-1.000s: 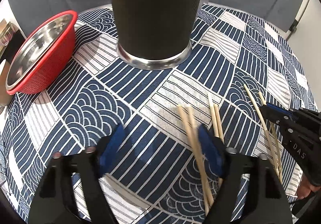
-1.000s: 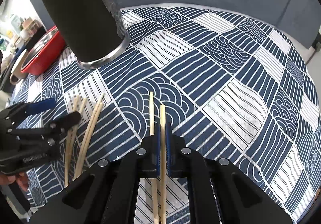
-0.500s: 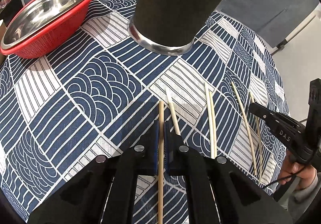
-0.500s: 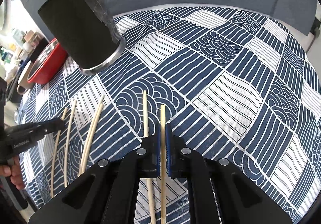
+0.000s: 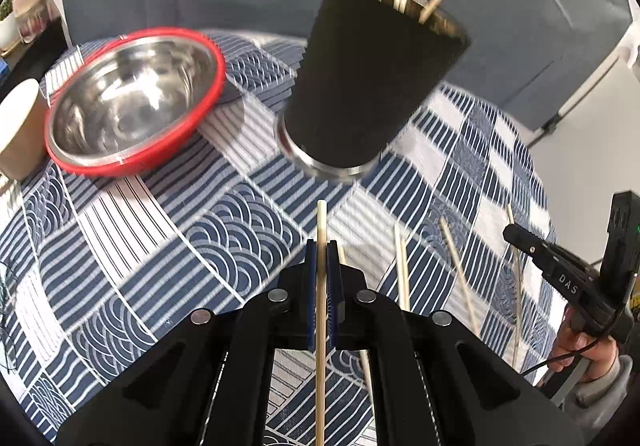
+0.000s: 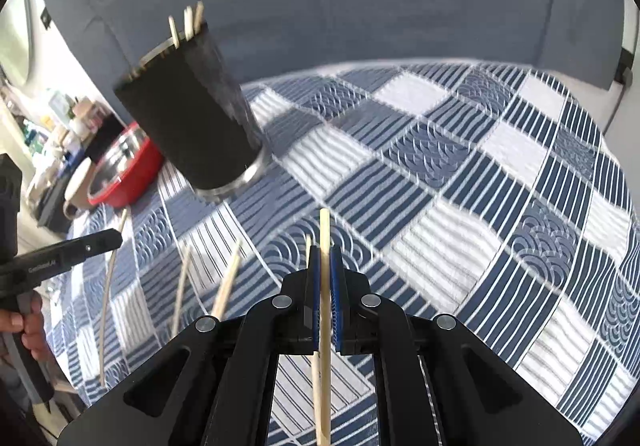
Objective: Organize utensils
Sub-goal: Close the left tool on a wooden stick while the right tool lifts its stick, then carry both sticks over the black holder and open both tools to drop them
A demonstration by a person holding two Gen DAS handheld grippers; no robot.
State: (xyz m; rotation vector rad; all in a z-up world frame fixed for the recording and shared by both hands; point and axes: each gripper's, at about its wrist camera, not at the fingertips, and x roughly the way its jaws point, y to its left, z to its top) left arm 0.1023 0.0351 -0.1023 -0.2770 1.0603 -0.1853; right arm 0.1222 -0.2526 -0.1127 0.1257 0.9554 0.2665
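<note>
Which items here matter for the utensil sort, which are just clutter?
In play:
- left gripper, shut on a chopstick
- right gripper, shut on another chopstick
- black holder cup
- loose chopsticks on the cloth

Lying about:
- steel bowl in red basket
- paper cup
- patterned tablecloth

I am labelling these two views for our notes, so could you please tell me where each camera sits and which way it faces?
Left wrist: on the left gripper, angled down its fingers at the black cup and red-rimmed bowl; its jaws clamp a chopstick; the right gripper and hand show at the right edge.
Right wrist: on the right gripper, angled down over the patterned tablecloth, clamping another chopstick; the left gripper shows at the left edge.
Shared: cup, bowl, loose chopsticks, cloth.
</note>
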